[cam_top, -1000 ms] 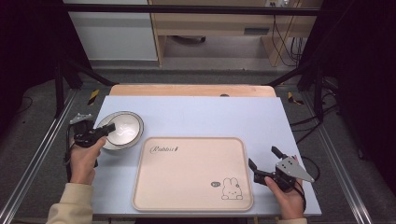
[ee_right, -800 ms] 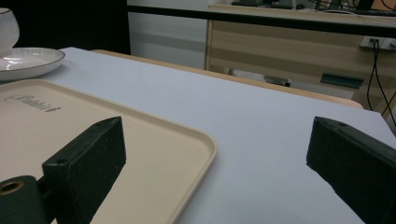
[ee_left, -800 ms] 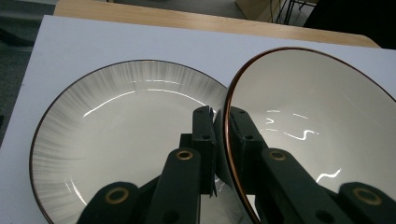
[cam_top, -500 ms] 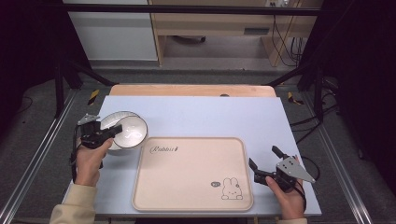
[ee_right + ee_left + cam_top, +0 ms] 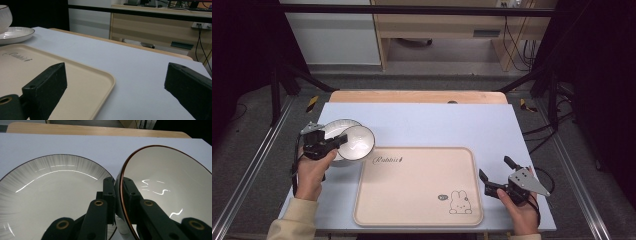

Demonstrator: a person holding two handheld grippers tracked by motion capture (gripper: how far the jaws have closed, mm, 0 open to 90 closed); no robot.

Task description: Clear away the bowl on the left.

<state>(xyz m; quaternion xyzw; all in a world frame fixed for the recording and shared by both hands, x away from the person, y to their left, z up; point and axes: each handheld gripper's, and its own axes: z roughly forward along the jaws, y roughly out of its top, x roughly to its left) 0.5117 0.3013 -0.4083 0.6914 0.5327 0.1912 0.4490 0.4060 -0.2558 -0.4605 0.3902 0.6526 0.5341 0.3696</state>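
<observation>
Near the left edge of the table [image 5: 427, 122], the left gripper [image 5: 337, 142] is clamped on the rim of a white bowl [image 5: 357, 142], one jaw inside the bowl and one outside against its wall. The left gripper view shows the thin brown rim of the bowl [image 5: 170, 185] pinched tight between the two black jaws. The bowl is tilted, its open side turned up and toward the right edge of the table, and it is lifted off the plate [image 5: 334, 129] that lies flat on the table just behind and beneath it. In the left gripper view the plate [image 5: 50, 195] shows a grey streaked border and a dark edge line, and it sits to the left of the bowl. The bowl hangs just beyond the far left corner of a beige tray [image 5: 412, 187], which lies in the middle of the table toward the near edge and carries a small rabbit drawing near its near right corner. The right gripper [image 5: 493, 175] rests near the near right corner of the table, just beside the right edge of the tray, its jaws wide apart and holding nothing. In the right gripper view the tray [image 5: 75, 82] edge runs between the two spread jaws, and the plate [image 5: 16, 33] sits far off at the left.
</observation>
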